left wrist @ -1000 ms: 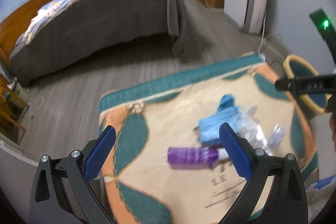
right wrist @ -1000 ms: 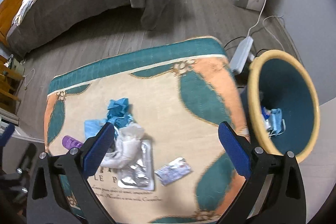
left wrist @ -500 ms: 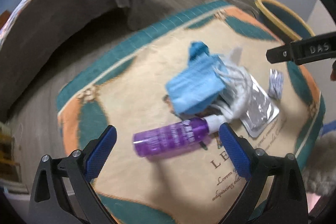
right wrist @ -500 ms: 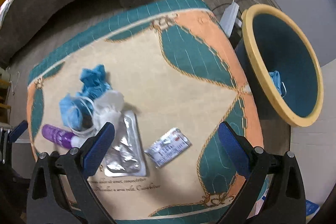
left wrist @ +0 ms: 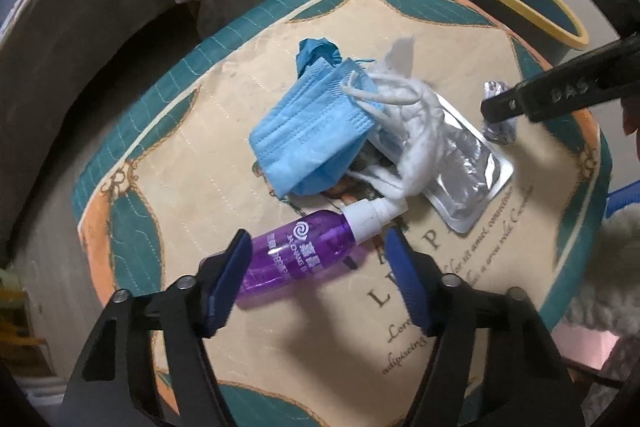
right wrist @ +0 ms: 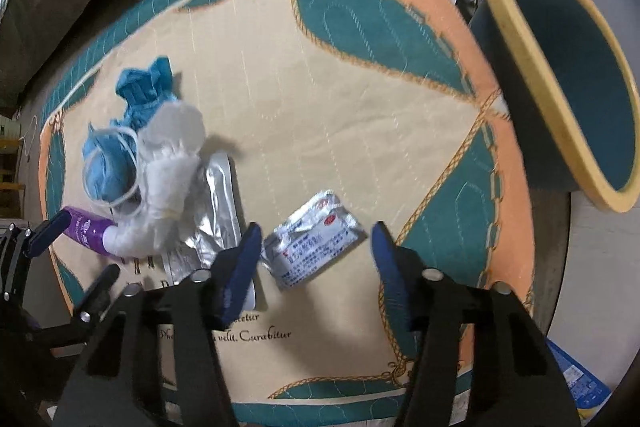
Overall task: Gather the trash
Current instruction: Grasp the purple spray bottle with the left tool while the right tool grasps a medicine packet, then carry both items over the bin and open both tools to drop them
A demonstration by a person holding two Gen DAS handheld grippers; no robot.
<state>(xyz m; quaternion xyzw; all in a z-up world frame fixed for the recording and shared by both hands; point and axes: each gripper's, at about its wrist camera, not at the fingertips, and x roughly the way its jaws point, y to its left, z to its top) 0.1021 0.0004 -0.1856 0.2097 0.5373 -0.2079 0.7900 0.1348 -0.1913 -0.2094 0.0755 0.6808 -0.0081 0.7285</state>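
1. Left gripper (left wrist: 320, 253): jaws parted, one on each side of the purple bottle (left wrist: 298, 257), not visibly pinching; evidently set to close across its body.
2. Bottle: lay on its side on the quilted table (left wrist: 192, 155), white cap toward 2 o'clock, under the pile's edge.
3. Right gripper (right wrist: 314, 247): jaws apart, flanking the small sachet (right wrist: 316, 241), which lay flat between them; no squeeze could be seen.
4. Pile at 12 o'clock from the bottle: blue mask (left wrist: 316, 131), white cotton (left wrist: 412, 131) draped over a foil pouch (left wrist: 468, 167), blue crumple (left wrist: 318, 53) beyond.
5. Bin (right wrist: 568, 67): yellow-rimmed, beside the table at 2 o'clock from the sachet, mouth tilted in view; presumably where everything was to go.
6. Judgement: each gripper took its own item, so both could go to the bin together.
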